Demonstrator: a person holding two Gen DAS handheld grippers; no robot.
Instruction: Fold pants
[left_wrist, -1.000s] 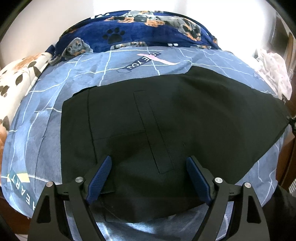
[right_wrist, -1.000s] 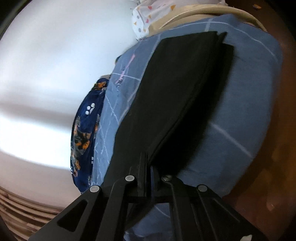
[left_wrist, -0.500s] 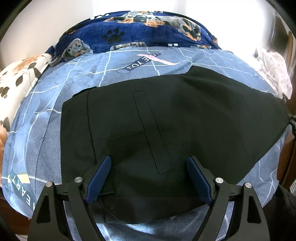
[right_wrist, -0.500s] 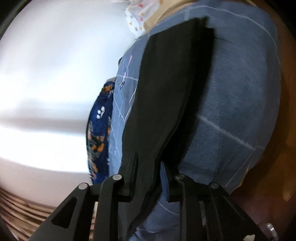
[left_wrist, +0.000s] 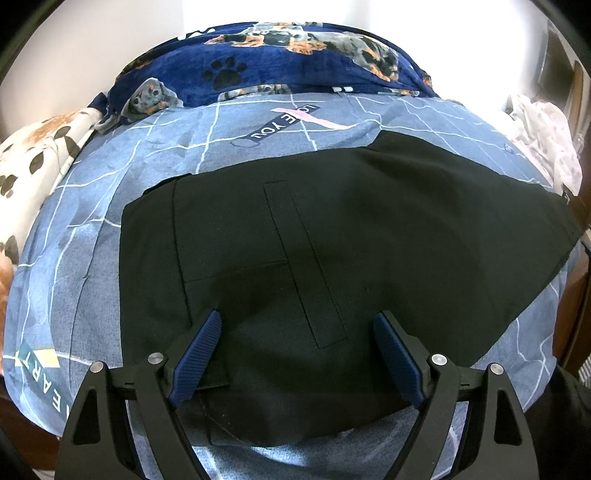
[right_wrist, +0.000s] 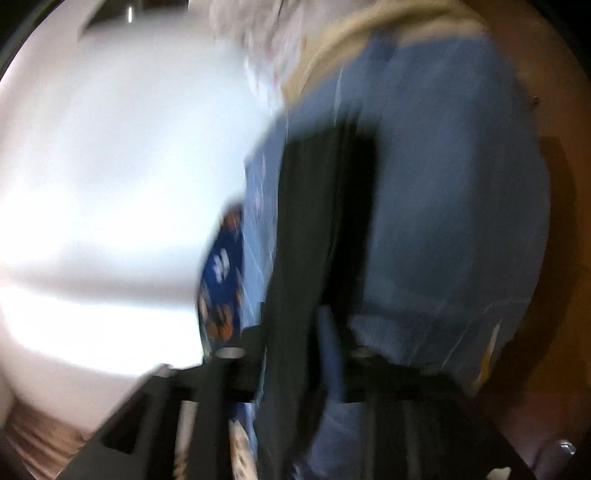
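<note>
Black pants (left_wrist: 295, 258) lie flat across the blue checked bed sheet (left_wrist: 92, 258), waist end to the left and legs running right. My left gripper (left_wrist: 297, 343) hovers over the near edge, wide open, with the cloth below its blue fingers (left_wrist: 199, 354) and nothing clamped. The right wrist view is blurred. There the pants (right_wrist: 314, 221) run away from the camera, and my right gripper (right_wrist: 291, 350) has its jaws opening with the pants' edge loose between them.
A dark blue dog-print blanket (left_wrist: 277, 66) lies bunched at the far side of the bed. At the left is a white paw-print blanket (left_wrist: 33, 155), at the right a pale cloth (left_wrist: 546, 140). Brown wood (right_wrist: 561, 258) shows beyond the mattress edge.
The right gripper went from shut on the pants' edge to parted jaws, and it has swung and rolled so the view turned. The left gripper and the pants under it stayed still.
</note>
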